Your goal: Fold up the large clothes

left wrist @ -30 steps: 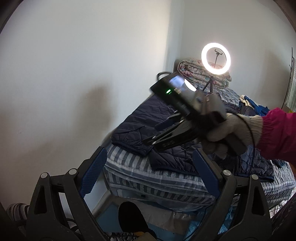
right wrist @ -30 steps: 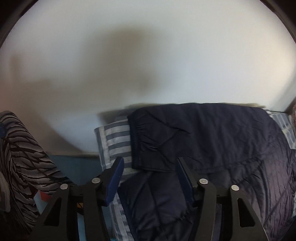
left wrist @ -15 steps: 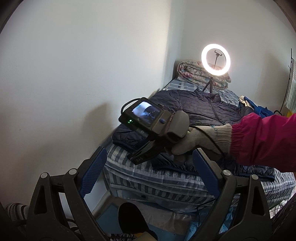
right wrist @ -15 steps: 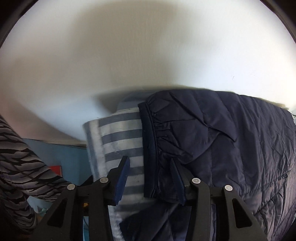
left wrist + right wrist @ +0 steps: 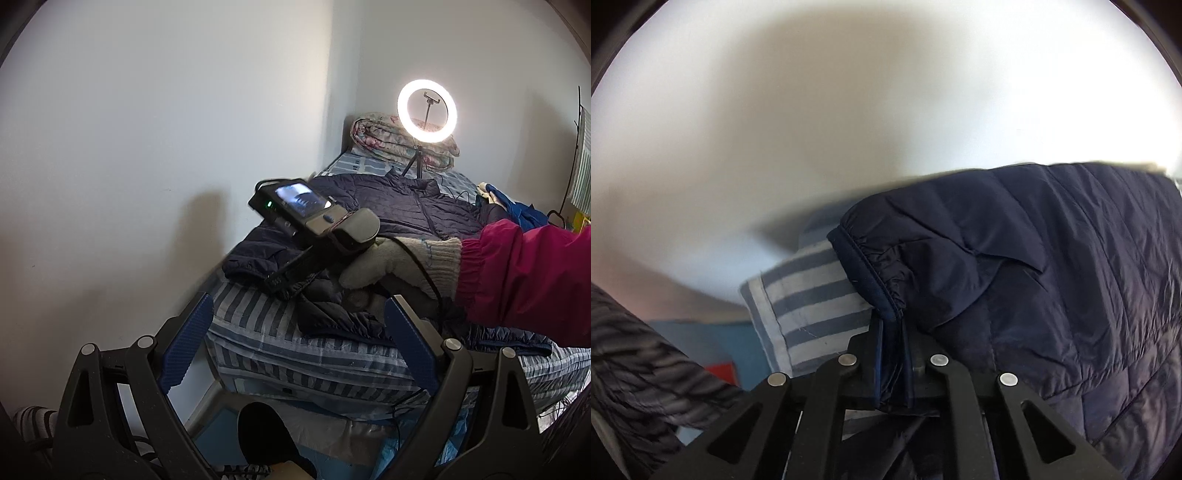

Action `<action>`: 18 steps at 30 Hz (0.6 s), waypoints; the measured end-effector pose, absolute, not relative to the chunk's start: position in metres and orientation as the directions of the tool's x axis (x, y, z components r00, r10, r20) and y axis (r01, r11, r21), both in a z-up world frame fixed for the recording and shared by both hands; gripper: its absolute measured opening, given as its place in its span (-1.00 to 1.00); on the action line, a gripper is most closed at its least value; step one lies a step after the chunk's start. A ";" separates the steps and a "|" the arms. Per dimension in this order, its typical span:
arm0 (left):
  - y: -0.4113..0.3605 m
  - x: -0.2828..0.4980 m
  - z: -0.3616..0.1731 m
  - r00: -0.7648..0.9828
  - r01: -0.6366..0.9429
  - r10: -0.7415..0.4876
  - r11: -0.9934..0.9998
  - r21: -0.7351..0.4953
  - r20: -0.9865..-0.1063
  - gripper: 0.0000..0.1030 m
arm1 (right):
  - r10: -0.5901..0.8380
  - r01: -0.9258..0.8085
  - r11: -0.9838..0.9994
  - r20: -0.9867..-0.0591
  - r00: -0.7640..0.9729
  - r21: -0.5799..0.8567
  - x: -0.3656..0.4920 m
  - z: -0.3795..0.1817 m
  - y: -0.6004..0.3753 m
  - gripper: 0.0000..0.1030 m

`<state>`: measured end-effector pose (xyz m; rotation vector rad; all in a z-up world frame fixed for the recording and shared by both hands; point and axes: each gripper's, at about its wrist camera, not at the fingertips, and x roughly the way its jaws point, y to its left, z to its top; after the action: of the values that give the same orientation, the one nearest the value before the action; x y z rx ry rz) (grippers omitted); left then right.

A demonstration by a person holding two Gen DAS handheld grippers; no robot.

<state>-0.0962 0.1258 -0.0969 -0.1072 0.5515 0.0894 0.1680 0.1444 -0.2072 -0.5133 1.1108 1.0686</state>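
A dark navy quilted jacket (image 5: 399, 206) lies spread on the striped bed (image 5: 295, 354). In the right wrist view my right gripper (image 5: 891, 332) is shut on the jacket's elastic hem corner (image 5: 882, 295), with the quilted body (image 5: 1052, 266) to the right. In the left wrist view the right gripper (image 5: 284, 281), held by a gloved hand (image 5: 388, 266) with a pink sleeve, sits at the jacket's near-left hem. My left gripper (image 5: 295, 332) is open and empty, held above the bed's near end.
A lit ring light (image 5: 427, 110) on a small tripod and a rolled floral quilt (image 5: 380, 136) stand at the bed's far end. Blue clothes (image 5: 513, 206) lie at the right. A white wall (image 5: 166, 129) runs along the left. A zebra-print cloth (image 5: 639, 373) is at lower left.
My right gripper came down to the jacket's hem corner and closed on it. My left gripper has stayed still and open.
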 end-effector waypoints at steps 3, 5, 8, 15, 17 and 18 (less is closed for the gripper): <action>0.117 -0.089 -0.097 0.836 -0.100 0.057 0.994 -0.048 -0.546 0.86 | 0.502 -0.844 0.483 -0.863 0.051 0.231 0.190 -0.186 0.117 -0.88; 0.111 -0.085 -0.097 0.832 -0.081 0.050 0.996 -0.032 -0.552 0.86 | 0.540 -0.821 0.508 -0.839 0.068 0.261 0.202 -0.175 0.100 -0.88; 0.097 -0.075 -0.090 0.833 -0.046 0.041 0.999 0.005 -0.551 0.86 | 0.601 -0.768 0.554 -0.792 0.102 0.321 0.227 -0.151 0.062 -0.88; 0.067 -0.021 -0.051 0.828 -0.002 0.043 0.997 0.074 -0.559 0.86 | 0.632 -0.664 0.660 -0.738 0.237 0.352 0.271 -0.130 -0.033 -0.88; 0.060 0.000 -0.037 0.823 0.032 0.010 0.997 0.064 -0.568 0.86 | 0.631 -0.639 0.681 -0.729 0.266 0.357 0.282 -0.126 -0.055 -0.88; 0.058 0.009 -0.031 0.824 0.041 0.006 0.997 0.069 -0.567 0.86 | 0.631 -0.625 0.693 -0.722 0.284 0.360 0.289 -0.124 -0.067 -0.88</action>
<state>0.0090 0.0581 -0.0312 0.0791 0.6022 -0.0186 0.2894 -0.0667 -0.1245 0.0074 0.9698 0.8404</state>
